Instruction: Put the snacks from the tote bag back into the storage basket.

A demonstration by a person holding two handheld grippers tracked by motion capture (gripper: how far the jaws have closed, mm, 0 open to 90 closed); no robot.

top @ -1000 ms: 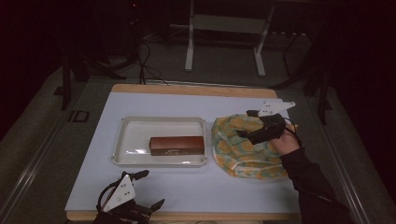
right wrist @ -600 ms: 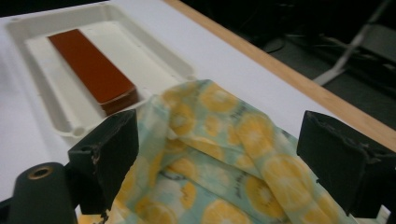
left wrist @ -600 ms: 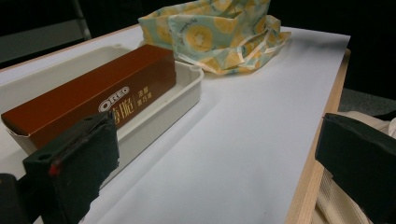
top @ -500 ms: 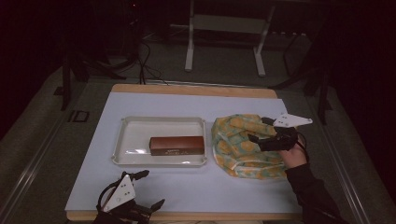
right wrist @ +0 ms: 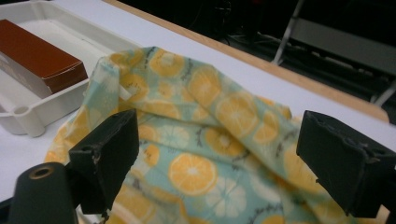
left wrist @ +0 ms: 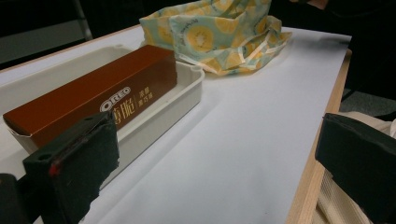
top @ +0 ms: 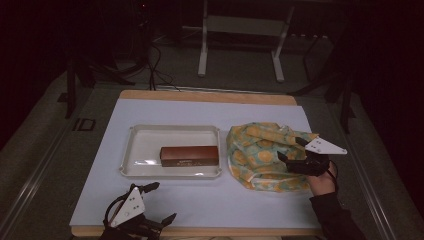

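One white tray [top: 135, 150] holds one brown Oreo box [top: 189, 155]; one orange-print cloth bag [top: 260, 150] lies at its 3 o'clock. Right gripper [top: 294, 154] over the bag and left gripper [top: 156, 204] at 6 o'clock both have fingers wide. White surface [top: 210, 200] sits in a dark room.

The room is dark, lit mainly over the table [top: 200, 107], whose white top has a wooden edge. Beyond its far side lies grey floor [top: 240, 70] with a pale metal stand [top: 240, 40], black cables [top: 155, 60] and dark frame legs [top: 345, 95].
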